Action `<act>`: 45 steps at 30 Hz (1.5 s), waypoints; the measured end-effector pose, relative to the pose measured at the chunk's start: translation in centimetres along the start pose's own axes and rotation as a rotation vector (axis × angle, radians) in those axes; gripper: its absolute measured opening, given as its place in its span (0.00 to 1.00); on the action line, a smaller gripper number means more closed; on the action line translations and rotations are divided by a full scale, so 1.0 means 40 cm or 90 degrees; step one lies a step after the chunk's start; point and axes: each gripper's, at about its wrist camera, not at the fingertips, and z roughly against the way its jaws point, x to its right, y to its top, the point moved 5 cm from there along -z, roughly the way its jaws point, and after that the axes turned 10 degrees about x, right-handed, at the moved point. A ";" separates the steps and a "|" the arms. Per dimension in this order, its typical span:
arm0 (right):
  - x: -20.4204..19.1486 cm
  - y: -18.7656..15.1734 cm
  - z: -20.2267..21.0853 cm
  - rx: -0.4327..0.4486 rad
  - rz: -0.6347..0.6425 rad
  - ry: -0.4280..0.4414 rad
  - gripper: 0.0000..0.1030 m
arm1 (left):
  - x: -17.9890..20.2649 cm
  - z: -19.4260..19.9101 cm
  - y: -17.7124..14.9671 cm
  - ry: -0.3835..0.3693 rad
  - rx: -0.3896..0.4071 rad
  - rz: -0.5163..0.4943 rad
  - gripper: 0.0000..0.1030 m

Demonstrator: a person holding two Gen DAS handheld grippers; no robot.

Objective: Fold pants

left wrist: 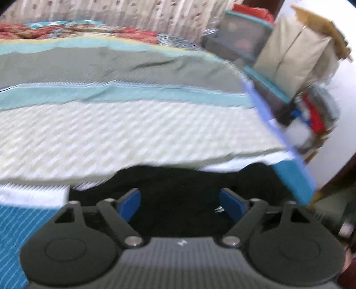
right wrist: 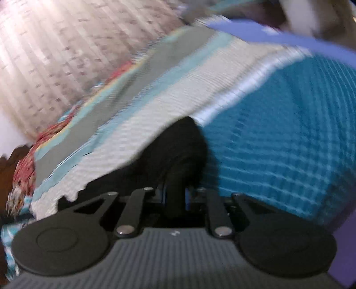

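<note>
The black pants (left wrist: pixel 178 175) lie on a striped bedspread (left wrist: pixel 124 133) near its front edge, seen in the left wrist view. My left gripper (left wrist: pixel 180 200) hovers just over them with its blue pads (left wrist: pixel 130 203) wide apart and nothing pressed between them. In the right wrist view a bunched fold of the black pants (right wrist: pixel 180 142) rises from between the narrow jaws of my right gripper (right wrist: pixel 175 197), which is shut on the cloth. Both pictures are blurred.
The bedspread has teal, grey and cream bands (right wrist: pixel 278 137). A red patterned quilt (left wrist: pixel 66 31) lies at the far side below a curtain (left wrist: pixel 155 15). Beyond the bed's right edge (left wrist: pixel 287 137) stand a box (left wrist: pixel 240 37), a beige bag (left wrist: pixel 291 55) and stacked clutter (left wrist: pixel 316 115).
</note>
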 end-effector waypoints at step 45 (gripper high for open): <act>-0.571 -0.274 -0.097 -0.299 0.314 0.432 0.47 | -0.444 -0.047 -0.143 0.111 -0.069 0.218 0.95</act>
